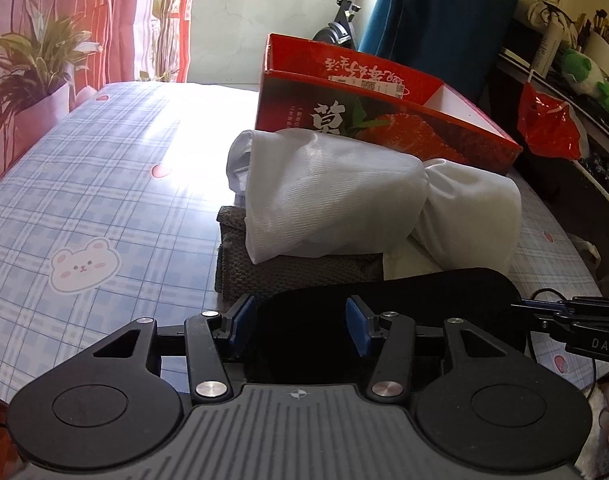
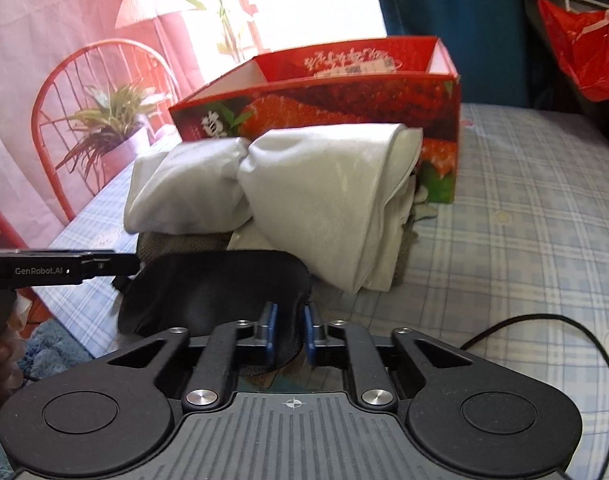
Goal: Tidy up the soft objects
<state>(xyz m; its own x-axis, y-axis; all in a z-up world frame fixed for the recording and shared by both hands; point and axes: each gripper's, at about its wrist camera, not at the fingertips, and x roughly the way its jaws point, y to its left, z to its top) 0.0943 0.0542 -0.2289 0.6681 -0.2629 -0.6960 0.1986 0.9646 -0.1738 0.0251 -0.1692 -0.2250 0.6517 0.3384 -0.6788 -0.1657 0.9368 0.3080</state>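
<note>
A black soft pad, like a sleep mask [image 1: 388, 304] [image 2: 212, 280], is held between both grippers above the table's near edge. My left gripper [image 1: 300, 328] has the mask's end between its blue pads [image 1: 358, 328], which stand rather wide apart. My right gripper [image 2: 289, 334] is shut on the mask's other end. Behind it a white knotted cloth bundle [image 1: 336, 196] [image 2: 304, 192] lies on a folded grey towel [image 1: 288, 272] [image 2: 176, 242]. An open red strawberry box [image 1: 368, 96] [image 2: 324, 96] stands behind them.
The table has a blue plaid cloth with bear prints [image 1: 84, 200] [image 2: 524, 208]. A black cable [image 2: 576, 344] runs over its right side. A red plastic bag [image 1: 552, 124] [image 2: 584, 48] hangs at the right. A red chair [image 2: 84, 120] and a plant [image 1: 28, 64] stand at the left.
</note>
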